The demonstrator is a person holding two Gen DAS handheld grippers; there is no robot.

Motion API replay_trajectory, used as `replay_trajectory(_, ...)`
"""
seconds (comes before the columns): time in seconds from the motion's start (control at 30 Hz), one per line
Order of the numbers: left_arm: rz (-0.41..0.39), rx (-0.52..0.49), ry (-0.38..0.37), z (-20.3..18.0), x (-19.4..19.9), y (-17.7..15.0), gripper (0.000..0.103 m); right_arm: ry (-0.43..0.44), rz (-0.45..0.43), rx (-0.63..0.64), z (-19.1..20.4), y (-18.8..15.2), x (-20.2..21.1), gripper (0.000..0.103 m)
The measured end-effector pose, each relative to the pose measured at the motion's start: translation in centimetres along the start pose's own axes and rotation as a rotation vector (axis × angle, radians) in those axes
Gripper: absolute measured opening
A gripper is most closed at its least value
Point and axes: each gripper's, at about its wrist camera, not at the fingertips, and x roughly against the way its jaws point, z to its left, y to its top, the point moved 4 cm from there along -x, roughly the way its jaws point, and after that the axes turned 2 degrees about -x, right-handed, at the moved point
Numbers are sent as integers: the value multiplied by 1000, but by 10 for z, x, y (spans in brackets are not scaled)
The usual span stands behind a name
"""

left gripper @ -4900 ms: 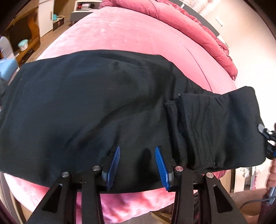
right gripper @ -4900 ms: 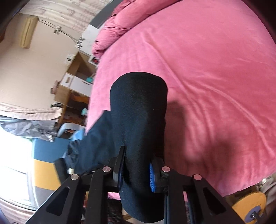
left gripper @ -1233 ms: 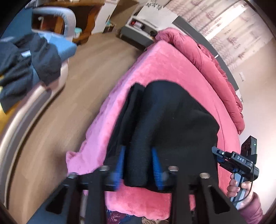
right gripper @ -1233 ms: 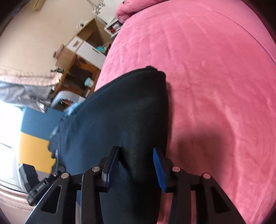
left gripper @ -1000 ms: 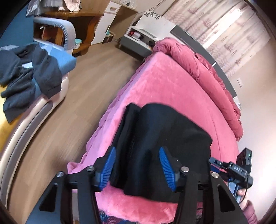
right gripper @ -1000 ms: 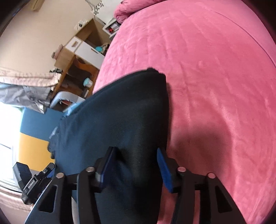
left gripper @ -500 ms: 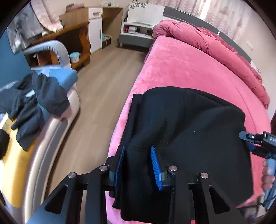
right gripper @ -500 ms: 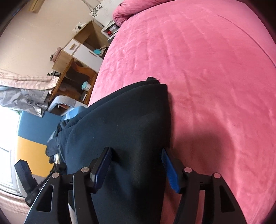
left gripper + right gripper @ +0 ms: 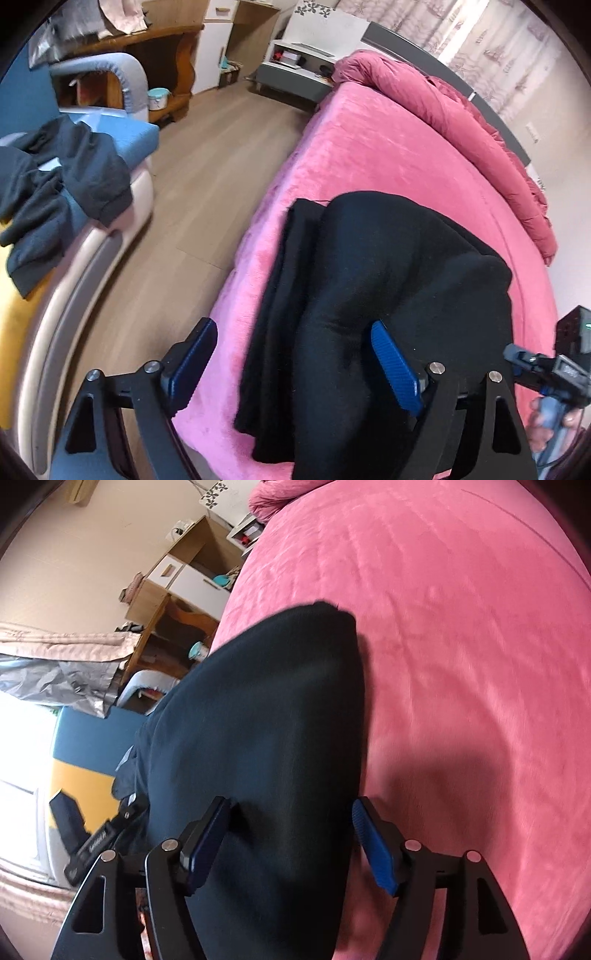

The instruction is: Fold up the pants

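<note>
Pants (image 9: 388, 288) lie folded on pink bed (image 9: 369, 147); both hand-held grippers just opened, gripping nothing.

A folded pair of black pants (image 9: 388, 295) of matt, soft knit cloth is shown at centre frame, laid on a pink bed cover (image 9: 369, 155) of plush, short-piled fabric. Ribbed blue pads (image 9: 395, 369) on matt black plastic fingers with bright metal screws are seen at lower frame. A smooth wood-grain floor (image 9: 207, 166) is shown at centre left, and a quilted crimson duvet (image 9: 443, 107) at upper right.
</note>
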Motion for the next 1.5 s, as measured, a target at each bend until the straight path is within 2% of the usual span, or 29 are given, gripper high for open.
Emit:
replay_trajectory(0.07, 11, -16, -29, -6, -2, 0, 83, 1, 8, 1, -2, -3, -3, 73)
replay_trajectory(0.23, 36, -63, -64, -21, -9, -3, 66, 15, 31, -5, -5, 1, -13, 75)
replay_trajectory(0.33, 33, -109, -71, -32, -13, -9, 54, 39, 50, -12, -6, 3, -22, 76)
replay_trajectory(0.4, 37, -106, -84, -31, -16, -11, 39, 45, 69, -26, -8, 5, -30, 76)
replay_trajectory(0.47, 23, -90, -124, -30, -12, -10, 30, 43, 69, -1, -5, 6, -34, 72)
replay_trajectory(0.5, 16, -95, -126, -31, -9, -11, 27, 48, 71, 9, -2, 6, -33, 60)
replay_trajectory(0.53, 8, -99, -129, -34, -6, -11, 26, 59, 74, 8, -1, 6, -31, 48)
replay_trajectory(0.63, -26, -77, -149, -38, 7, -8, 25, 61, 51, 15, 5, 6, -16, 32)
replay_trajectory(0.77, -73, -41, -209, -49, 27, 1, 25, 65, 16, 85, 21, 5, 8, 28)
replay_trajectory(0.83, -104, -56, -236, -62, 37, 10, 25, 61, -4, 129, 33, 5, 21, 28)
replay_trajectory(1.07, -167, -142, -335, -135, 49, 61, 25, 23, -111, 224, 43, 30, 79, 27)
replay_trajectory(1.13, -186, -174, -353, -162, 48, 81, 25, -2, -144, 241, 40, 48, 99, 27)
replay_trajectory(1.33, -216, -226, -374, -240, 10, 145, 25, -68, -261, 267, 24, 119, 151, 27)
replay_trajectory(1.43, -175, -230, -369, -268, -31, 161, 25, -99, -301, 249, 4, 158, 161, 27)
replay_trajectory(1.5, -109, -237, -350, -288, -71, 160, 26, -131, -297, 213, -21, 182, 157, 27)
